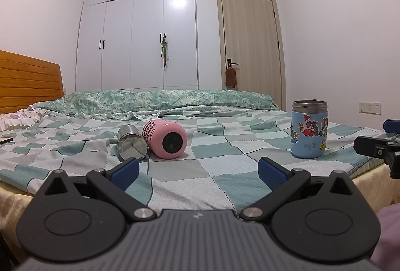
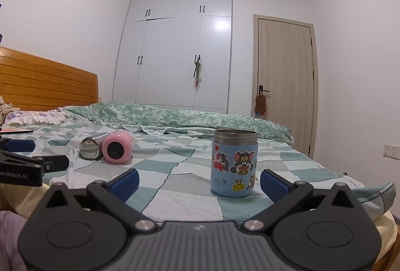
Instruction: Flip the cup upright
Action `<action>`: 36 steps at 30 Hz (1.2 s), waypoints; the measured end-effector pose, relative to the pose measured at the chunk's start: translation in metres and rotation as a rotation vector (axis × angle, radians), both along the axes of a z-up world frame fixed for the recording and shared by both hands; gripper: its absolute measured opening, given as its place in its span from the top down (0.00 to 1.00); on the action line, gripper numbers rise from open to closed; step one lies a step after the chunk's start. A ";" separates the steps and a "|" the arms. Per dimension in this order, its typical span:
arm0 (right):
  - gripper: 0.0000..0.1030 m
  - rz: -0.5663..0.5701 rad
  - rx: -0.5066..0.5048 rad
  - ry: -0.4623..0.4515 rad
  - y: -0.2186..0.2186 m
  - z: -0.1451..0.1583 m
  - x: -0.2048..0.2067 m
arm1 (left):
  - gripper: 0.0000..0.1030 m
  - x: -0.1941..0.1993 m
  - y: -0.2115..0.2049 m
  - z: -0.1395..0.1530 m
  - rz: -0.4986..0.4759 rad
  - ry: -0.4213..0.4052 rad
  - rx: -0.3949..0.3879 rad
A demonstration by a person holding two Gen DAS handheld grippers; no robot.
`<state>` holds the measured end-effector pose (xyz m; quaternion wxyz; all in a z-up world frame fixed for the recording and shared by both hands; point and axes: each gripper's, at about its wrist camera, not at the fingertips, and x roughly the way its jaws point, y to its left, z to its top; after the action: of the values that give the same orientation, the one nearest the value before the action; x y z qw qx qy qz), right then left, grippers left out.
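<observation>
A pink cup (image 1: 165,139) lies on its side on the checked bedspread (image 1: 220,166), its base facing me, touching a steel cup (image 1: 132,143) that also lies on its side to its left. Both show in the right wrist view, the pink cup (image 2: 117,148) and the steel cup (image 2: 90,146). A blue cartoon cup (image 1: 309,129) stands upright at the right, mouth up; it also shows in the right wrist view (image 2: 233,163). My left gripper (image 1: 198,172) is open and empty, short of the lying cups. My right gripper (image 2: 198,182) is open and empty, the blue cup just beyond its fingertips.
A green floral quilt (image 1: 162,99) is rolled along the far side of the bed. A wooden headboard (image 1: 27,80) stands at the left. White wardrobes (image 1: 140,40) and a closed door (image 1: 250,45) line the back wall. The bed's near edge (image 1: 370,176) lies under both grippers.
</observation>
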<state>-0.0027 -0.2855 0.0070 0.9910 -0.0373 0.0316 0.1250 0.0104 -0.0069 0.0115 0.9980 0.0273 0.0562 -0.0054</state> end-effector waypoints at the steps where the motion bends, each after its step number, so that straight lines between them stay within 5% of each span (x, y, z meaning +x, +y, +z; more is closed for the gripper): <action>1: 0.00 0.000 0.000 0.000 0.000 0.000 0.000 | 0.00 0.000 0.000 0.000 -0.002 0.000 0.000; 36: 0.00 0.000 -0.006 -0.002 0.000 0.000 0.000 | 0.00 -0.003 -0.003 0.000 -0.013 -0.009 0.000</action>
<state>-0.0030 -0.2857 0.0068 0.9909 -0.0404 0.0310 0.1249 0.0078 -0.0096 0.0115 0.9982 0.0278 0.0514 -0.0117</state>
